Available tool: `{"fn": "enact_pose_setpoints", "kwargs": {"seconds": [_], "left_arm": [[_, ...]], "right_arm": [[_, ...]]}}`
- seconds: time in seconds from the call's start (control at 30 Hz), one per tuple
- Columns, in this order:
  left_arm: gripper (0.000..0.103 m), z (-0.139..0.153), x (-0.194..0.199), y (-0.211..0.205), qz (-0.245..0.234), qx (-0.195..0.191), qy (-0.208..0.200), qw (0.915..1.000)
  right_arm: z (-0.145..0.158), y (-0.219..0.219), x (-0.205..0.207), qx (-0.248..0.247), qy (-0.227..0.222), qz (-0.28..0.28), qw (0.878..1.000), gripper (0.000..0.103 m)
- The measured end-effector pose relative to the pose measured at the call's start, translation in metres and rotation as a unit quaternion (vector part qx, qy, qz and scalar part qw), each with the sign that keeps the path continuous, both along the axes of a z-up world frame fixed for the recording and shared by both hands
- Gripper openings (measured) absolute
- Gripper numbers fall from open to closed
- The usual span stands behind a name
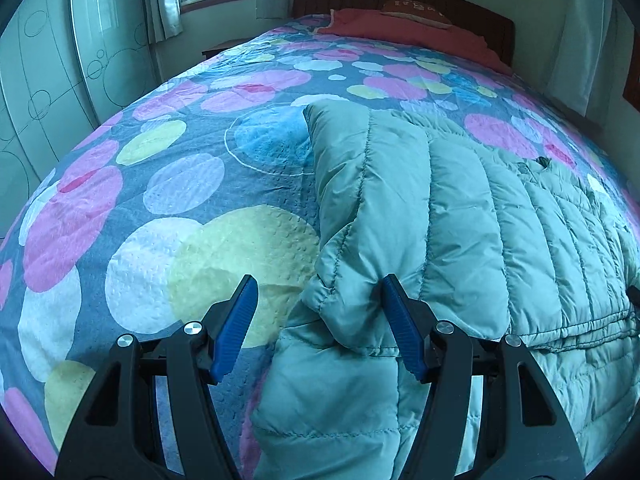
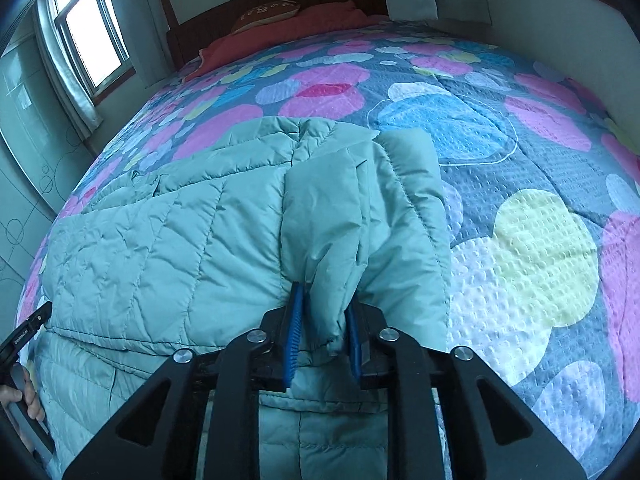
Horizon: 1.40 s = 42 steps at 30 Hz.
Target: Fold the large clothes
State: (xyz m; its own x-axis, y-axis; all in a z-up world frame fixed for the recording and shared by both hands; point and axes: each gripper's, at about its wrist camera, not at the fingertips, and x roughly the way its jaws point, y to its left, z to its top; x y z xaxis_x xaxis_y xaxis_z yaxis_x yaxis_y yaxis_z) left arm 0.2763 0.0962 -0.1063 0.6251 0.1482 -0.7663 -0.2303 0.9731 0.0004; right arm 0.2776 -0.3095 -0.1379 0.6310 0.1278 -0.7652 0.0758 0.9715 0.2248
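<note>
Jacket [image 2: 168, 240] on bedspread [image 2: 540, 260] — sleeve [image 2: 340, 240] between right gripper [image 2: 322, 336] pads.

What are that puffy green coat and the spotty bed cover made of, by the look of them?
Puffy green coat: probably thin nylon or polyester shell over padding; it has a slight sheen, fine crinkles and stitched puffed channels.

Spotty bed cover: looks like matte woven cotton or a blend, with a printed pattern and a dimpled, waffle-like surface. The exact fibre cannot be told.
</note>
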Motion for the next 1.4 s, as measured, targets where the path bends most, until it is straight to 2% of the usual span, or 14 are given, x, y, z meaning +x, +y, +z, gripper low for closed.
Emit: {"fn": "enact_pose_setpoints", "kwargs": {"seconds": [0.07,0.17,0.23,0.4,0.5,0.7,0.83,0.93,1.0,1.1,1.13,1.27,1.33,1.4], "left_arm": [[0.064,0.0,-0.001,0.005,0.007,0.005,0.002,1.0],[0.064,0.006,-0.006,0.016,0.024,-0.005,0.003,0.9997],[0.064,0.018,-0.011,0.017,0.032,-0.006,-0.017,0.9993],[0.064,0.045,0.001,0.001,0.004,-0.007,-0.058,0.9983],[0.064,0.037,0.027,-0.004,-0.005,-0.004,-0.043,0.9991],[0.066,-0.013,0.064,0.0,-0.008,0.007,0.042,0.999],[0.065,-0.001,0.054,-0.002,0.002,0.024,0.027,0.9993],[0.065,0.019,0.031,-0.001,0.008,0.001,-0.015,0.9999],[0.065,0.021,0.021,-0.005,0.001,-0.006,-0.023,0.9997],[0.065,-0.008,0.027,-0.01,-0.014,-0.003,0.03,0.9994],[0.066,-0.016,0.028,-0.007,-0.012,-0.018,0.041,0.9989],[0.065,0.0,0.011,0.001,0.008,-0.051,0.015,0.9985],[0.065,0.003,0.003,0.003,0.011,-0.043,0.001,0.999],[0.065,-0.008,0.004,0.007,0.015,-0.04,0.016,0.999]], "right_arm": [[0.011,-0.004,-0.007,0.001,-0.016,-0.011,1.0,0.046],[0.031,-0.005,-0.01,0.004,-0.043,-0.01,0.999,0.046],[0.041,0.001,-0.007,0.007,-0.057,-0.001,0.998,0.046],[0.042,0.03,0.026,-0.001,-0.056,0.033,0.998,0.046],[0.033,0.045,0.048,-0.01,-0.047,0.041,0.998,0.046],[-0.01,0.046,0.078,-0.022,0.015,0.034,0.999,0.046],[0.002,0.046,0.066,-0.028,0.007,0.03,0.999,0.046],[0.013,0.045,0.044,-0.023,-0.009,0.03,0.999,0.046],[0.008,0.045,0.032,-0.03,-0.008,0.03,0.999,0.046],[-0.012,0.047,0.034,-0.041,0.012,0.042,0.998,0.047],[-0.013,0.048,0.033,-0.046,0.009,0.044,0.998,0.047],[0.005,0.045,0.016,-0.035,0.0,0.036,0.999,0.047],[0.003,0.044,0.008,-0.046,0.001,0.032,0.998,0.047],[-0.01,0.044,0.01,-0.055,0.012,0.038,0.998,0.047]]}}
